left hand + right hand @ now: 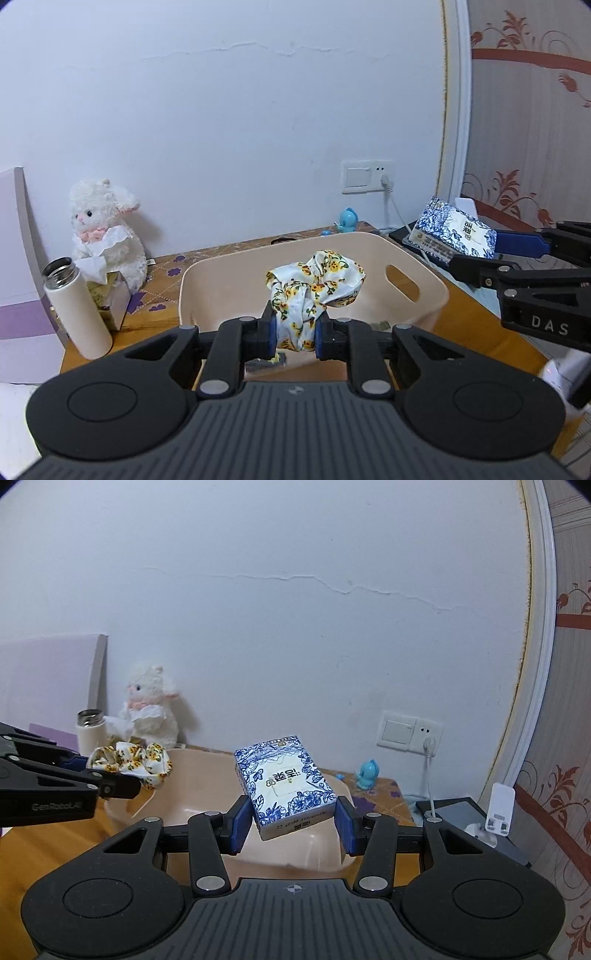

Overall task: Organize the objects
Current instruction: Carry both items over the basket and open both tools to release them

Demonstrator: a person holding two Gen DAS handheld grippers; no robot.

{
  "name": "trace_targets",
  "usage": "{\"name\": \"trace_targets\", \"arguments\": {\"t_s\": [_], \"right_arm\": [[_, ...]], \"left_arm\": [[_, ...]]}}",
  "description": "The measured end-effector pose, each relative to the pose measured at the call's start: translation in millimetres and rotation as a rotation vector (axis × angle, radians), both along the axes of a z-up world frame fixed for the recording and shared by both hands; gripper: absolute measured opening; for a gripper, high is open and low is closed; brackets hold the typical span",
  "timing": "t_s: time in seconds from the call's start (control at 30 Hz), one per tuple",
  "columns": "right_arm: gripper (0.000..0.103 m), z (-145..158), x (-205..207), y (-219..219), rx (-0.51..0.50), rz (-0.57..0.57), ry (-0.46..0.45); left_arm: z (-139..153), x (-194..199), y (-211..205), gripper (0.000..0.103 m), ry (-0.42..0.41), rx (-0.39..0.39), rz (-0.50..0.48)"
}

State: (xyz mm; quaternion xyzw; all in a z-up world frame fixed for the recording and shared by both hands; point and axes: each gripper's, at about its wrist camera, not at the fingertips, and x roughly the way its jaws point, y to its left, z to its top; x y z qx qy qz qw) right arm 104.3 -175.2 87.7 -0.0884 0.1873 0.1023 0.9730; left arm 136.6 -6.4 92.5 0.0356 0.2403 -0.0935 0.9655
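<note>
so my left gripper [294, 330] is clamped on the floral scrunchie [314, 291] and my right gripper [293, 825] on the tissue pack [286, 786]; the basin [421, 306] sits directly below both.

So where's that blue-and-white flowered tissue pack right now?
The blue-and-white flowered tissue pack sits between the right gripper fingers, above the beige plastic basket.

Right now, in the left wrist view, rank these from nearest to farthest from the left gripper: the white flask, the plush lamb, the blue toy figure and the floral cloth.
1. Floral cloth, clamped in the left gripper.
2. White flask, left, near table edge.
3. Plush lamb, left, behind the flask.
4. Blue toy figure, far back by the wall.
</note>
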Motion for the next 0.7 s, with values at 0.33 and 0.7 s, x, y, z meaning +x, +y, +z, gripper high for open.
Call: {"name": "trace_targets", "arguments": {"t_s": [0.33, 0.7], "right_arm": [[0.045, -25, 68, 9, -0.031, -0.043, 0.08], [0.045, -74, 114, 7, -0.089, -0.017, 0.25]], "left_arm": [[-27, 79, -9, 0.021, 0.127, 0.049, 0.064], [-77, 132, -25, 0.021, 0.393, 0.118, 0.05]]}}
